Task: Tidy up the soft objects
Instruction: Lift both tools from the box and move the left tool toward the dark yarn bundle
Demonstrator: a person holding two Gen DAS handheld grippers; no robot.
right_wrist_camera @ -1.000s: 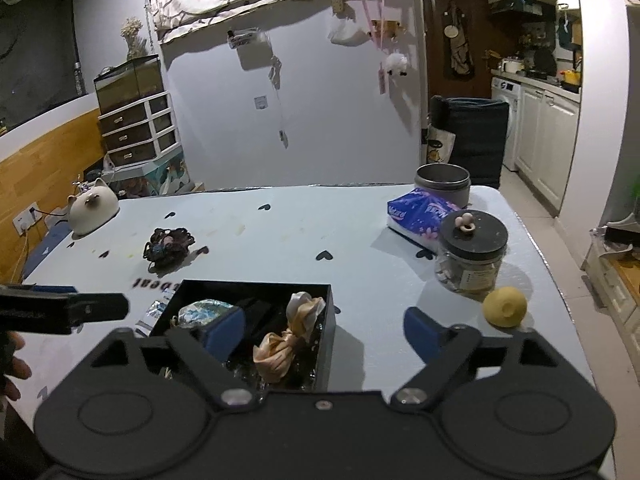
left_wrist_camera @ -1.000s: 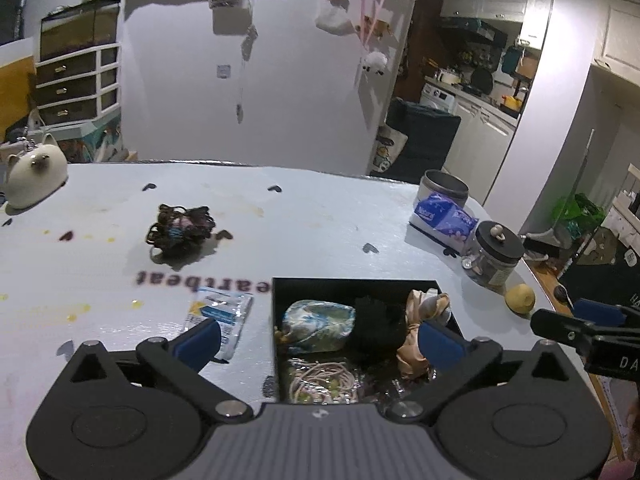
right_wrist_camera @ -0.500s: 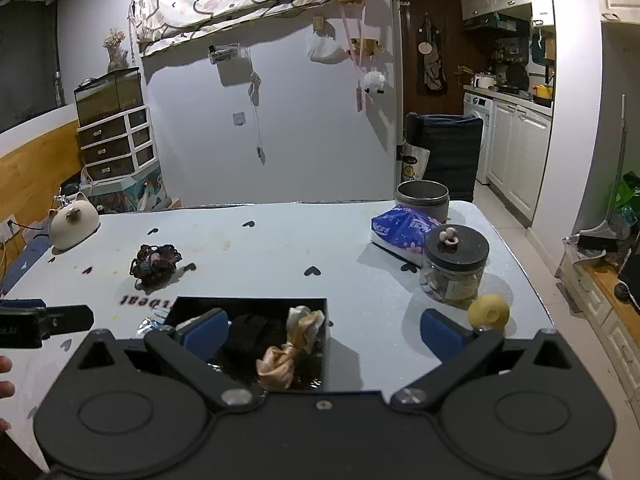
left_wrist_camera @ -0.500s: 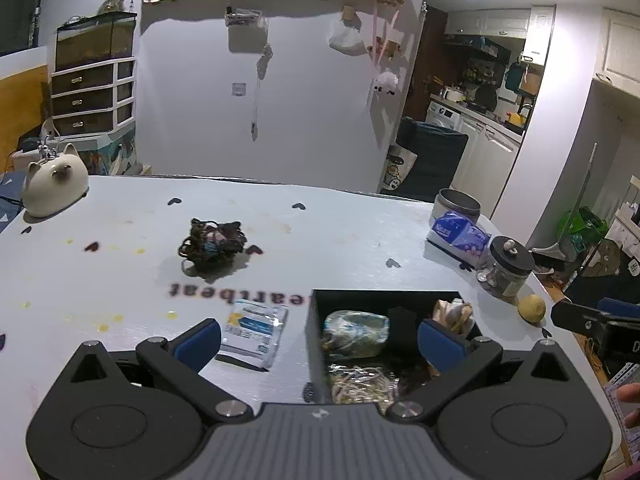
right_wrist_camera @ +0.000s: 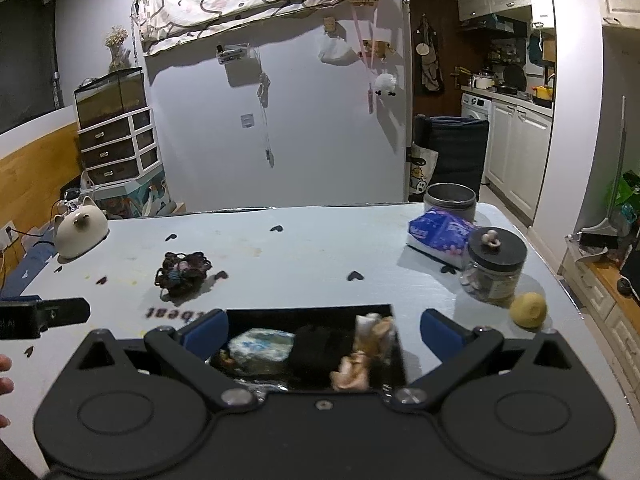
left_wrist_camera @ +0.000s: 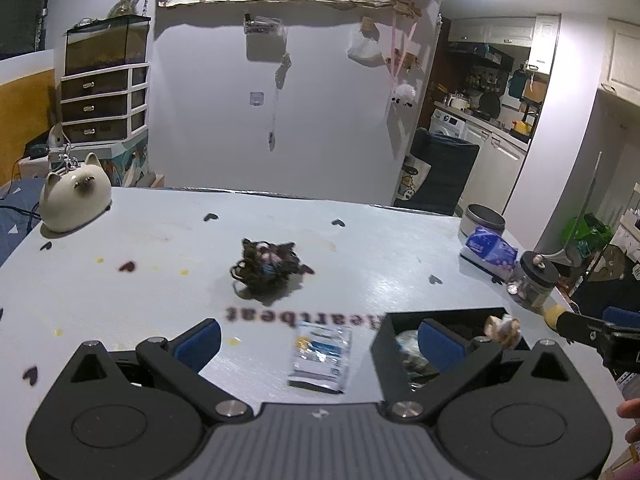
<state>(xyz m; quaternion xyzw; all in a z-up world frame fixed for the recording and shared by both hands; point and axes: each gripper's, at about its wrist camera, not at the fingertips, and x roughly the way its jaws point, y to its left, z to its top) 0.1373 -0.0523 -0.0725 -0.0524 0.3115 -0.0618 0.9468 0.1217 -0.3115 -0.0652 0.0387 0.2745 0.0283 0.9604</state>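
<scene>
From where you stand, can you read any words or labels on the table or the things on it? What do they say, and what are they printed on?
"eartbeat", upside down, its start hidden: printed on the table top.
White and blue packet: print too blurred to read.
Blue tissue pack: white lettering, too small to read.
Glass jar: label unreadable.
Gripper body at the picture's edge: white letters, cut off.

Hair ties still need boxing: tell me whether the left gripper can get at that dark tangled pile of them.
Probably yes: the left gripper stands open, and bare table lies between it and the dark tangled hair-tie pile.
</scene>
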